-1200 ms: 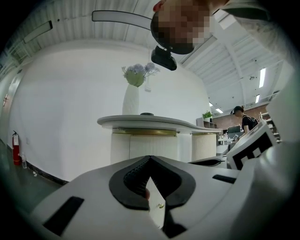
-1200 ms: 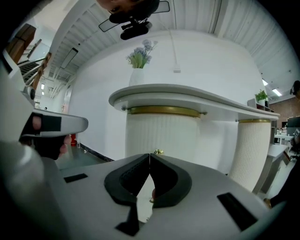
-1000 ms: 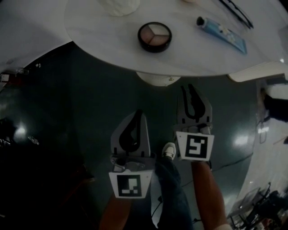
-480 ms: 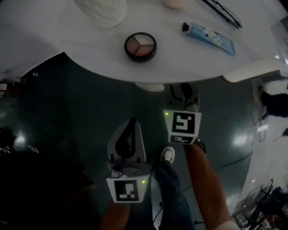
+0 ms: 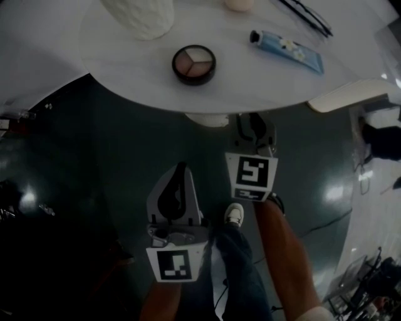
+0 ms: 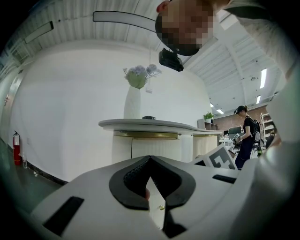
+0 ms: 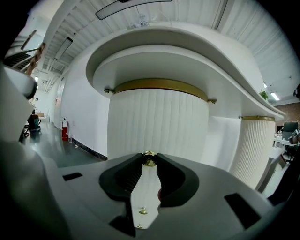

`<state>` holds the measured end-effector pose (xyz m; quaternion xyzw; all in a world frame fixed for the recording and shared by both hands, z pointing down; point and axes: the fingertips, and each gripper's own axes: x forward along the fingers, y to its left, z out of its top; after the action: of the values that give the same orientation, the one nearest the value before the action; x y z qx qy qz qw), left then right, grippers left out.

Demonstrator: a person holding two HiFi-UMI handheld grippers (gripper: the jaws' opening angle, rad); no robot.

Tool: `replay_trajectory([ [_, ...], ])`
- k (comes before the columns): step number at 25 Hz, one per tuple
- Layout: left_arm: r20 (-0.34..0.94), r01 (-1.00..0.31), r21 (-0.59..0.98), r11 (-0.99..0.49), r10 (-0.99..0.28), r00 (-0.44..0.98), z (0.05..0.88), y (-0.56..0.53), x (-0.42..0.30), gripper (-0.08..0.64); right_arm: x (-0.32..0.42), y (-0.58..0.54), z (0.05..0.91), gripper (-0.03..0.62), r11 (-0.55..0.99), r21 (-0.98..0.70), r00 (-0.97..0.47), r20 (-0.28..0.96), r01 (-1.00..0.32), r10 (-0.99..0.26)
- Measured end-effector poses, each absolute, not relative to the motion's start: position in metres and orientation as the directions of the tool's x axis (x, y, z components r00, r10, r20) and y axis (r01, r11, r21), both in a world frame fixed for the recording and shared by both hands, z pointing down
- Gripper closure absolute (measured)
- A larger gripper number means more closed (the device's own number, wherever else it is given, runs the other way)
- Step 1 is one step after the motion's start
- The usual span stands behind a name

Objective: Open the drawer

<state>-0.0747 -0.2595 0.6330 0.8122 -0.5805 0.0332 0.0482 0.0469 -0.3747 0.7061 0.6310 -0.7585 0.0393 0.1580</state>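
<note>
Drawer: white fluted curved front under the rim of the white desk, flush with the fluted body around it, with a gold knob at its middle. Right tongs: pushed in under the desk edge, jaws closing on the gold knob, which sits between the tips and touches both. Left tongs: clenched tip to tip on nothing, held lower and well back from the desk, which carries a round compact, a blue tube and a white vase.
</note>
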Motion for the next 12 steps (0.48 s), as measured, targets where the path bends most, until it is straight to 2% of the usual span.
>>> replay_trajectory([
  [12, 0.09, -0.94, 0.037, -0.34, -0.935, 0.342, 0.617, -0.251, -0.07, 0.558, 0.054, -0.3, 0.704, 0.488, 0.189, 0.125, -0.155, 0.242, -0.974, -0.958],
])
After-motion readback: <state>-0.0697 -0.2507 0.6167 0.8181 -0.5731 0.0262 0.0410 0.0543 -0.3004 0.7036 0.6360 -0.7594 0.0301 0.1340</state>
